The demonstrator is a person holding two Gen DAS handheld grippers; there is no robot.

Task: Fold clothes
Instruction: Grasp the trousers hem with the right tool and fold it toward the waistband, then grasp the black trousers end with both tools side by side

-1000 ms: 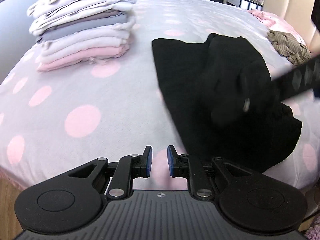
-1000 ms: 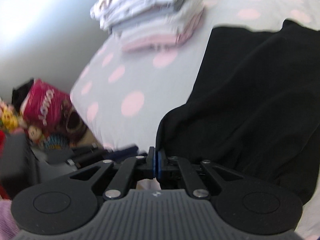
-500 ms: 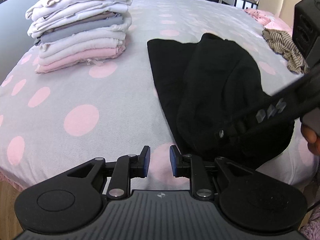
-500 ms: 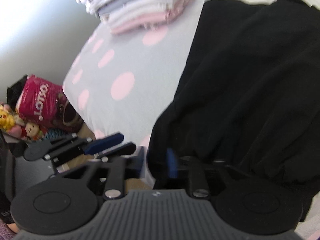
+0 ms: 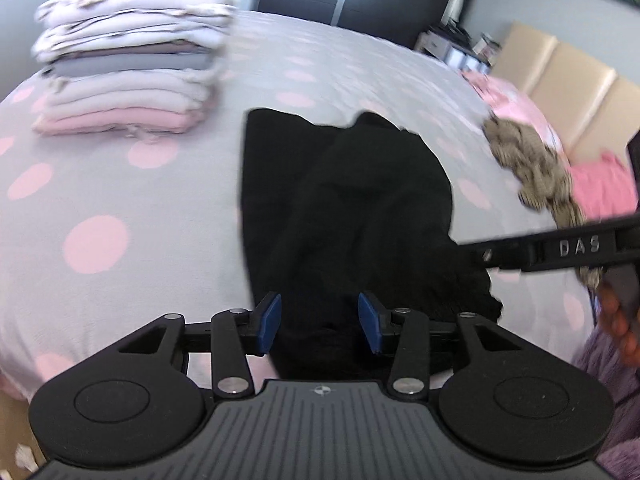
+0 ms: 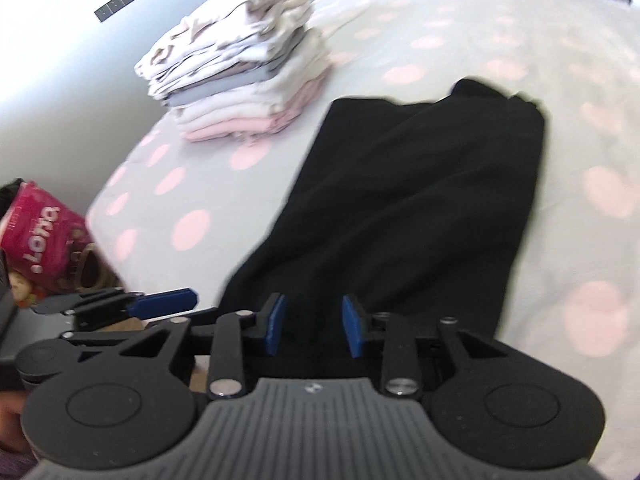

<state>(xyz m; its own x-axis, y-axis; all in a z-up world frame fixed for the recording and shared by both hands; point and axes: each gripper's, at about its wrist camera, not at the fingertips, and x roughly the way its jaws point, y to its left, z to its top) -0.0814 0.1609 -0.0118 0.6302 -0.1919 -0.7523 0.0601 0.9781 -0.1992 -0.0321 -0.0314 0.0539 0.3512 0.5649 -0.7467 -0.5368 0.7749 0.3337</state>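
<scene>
Left wrist view: black garment [image 5: 344, 208] lies on the spotted bed [image 5: 120, 200], its near edge between the left gripper [image 5: 319, 317]'s spread pads. Right gripper [image 6: 313, 320] gapes too, "DAS" on its arm. Folded stack [image 5: 132, 60] ahead-left; red "Lotta" bag [image 6: 40, 240] beside the bed.

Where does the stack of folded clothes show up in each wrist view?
Left wrist view: stack of folded clothes at upper left, on the spotted bed cover, left of the black garment.
Right wrist view: the stack at upper left of centre, again left of the black garment.
Shared landmark: the black garment.
</scene>
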